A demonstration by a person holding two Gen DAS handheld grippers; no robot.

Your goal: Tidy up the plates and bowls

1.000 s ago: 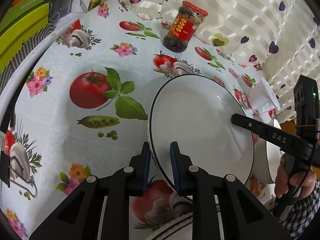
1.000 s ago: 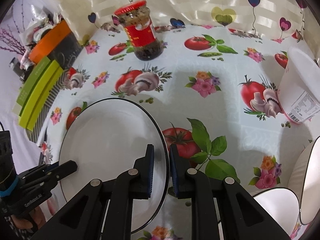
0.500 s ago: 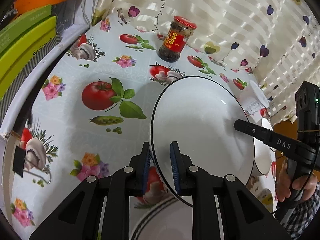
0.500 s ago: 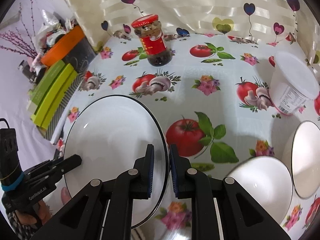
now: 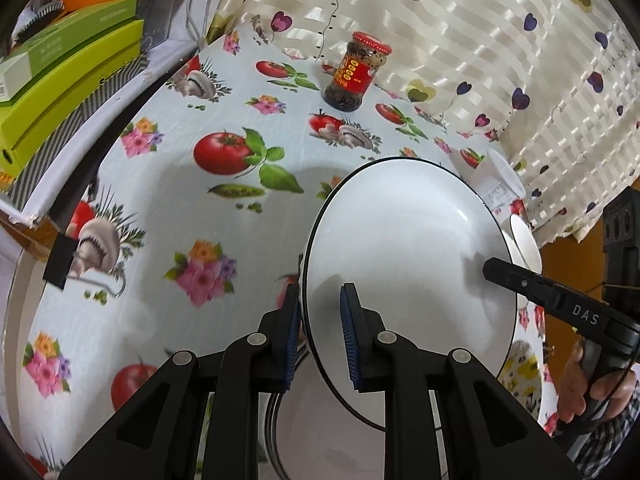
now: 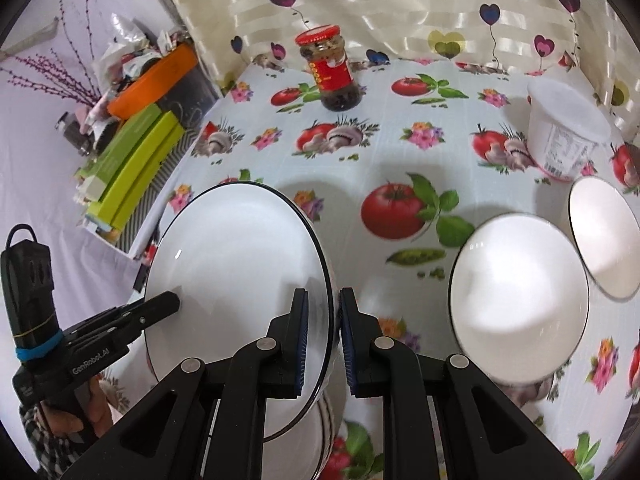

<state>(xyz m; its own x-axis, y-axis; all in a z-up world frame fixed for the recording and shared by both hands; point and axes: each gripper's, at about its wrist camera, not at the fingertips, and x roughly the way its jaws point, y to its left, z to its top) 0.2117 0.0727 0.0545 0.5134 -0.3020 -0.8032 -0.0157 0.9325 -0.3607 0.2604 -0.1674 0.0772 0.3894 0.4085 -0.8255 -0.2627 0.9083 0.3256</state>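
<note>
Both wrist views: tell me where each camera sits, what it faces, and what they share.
Left wrist: on the left hand-held gripper, looking down at the tablecloth; the right hand shows.
Right wrist: on the right hand-held gripper, facing two bowls; the left hand shows.
Shared: the white plate both grip, and the jar.

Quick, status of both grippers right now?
Left gripper: closed on the white plate, clamping its near rim.
Right gripper: closed on the opposite rim of the same plate.
</note>
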